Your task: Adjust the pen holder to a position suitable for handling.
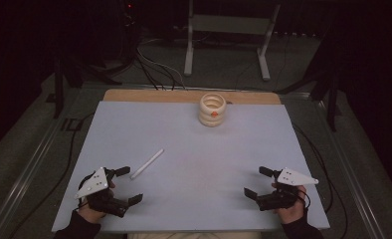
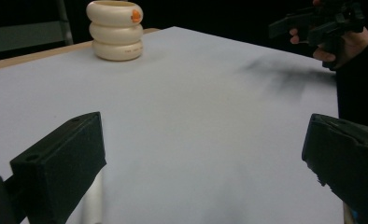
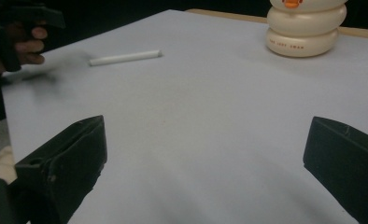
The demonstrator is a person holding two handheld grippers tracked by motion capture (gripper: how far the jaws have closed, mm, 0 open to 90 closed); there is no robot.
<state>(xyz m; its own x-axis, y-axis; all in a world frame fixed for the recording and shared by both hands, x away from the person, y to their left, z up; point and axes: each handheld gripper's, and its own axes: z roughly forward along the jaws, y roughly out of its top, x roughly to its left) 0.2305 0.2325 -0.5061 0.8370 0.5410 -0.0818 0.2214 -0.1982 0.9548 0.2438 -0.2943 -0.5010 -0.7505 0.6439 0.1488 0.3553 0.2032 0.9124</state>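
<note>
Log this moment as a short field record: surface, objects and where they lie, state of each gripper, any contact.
surface: pale sheet over a wooden table
holder: cream ribbed holder with an orange mark, upright near the far edge
stick: white stick lying flat, left of centre, just ahead of the left gripper
left gripper: left gripper open, near edge, holding nothing
right gripper: right gripper open, near edge, holding nothing
contact: neither gripper touches the stick or the holder

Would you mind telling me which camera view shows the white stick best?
The high view: the white stick lies whole on the table, near the left gripper. The right gripper view shows it far off; the left gripper view shows a blurred end by its jaw.
</note>
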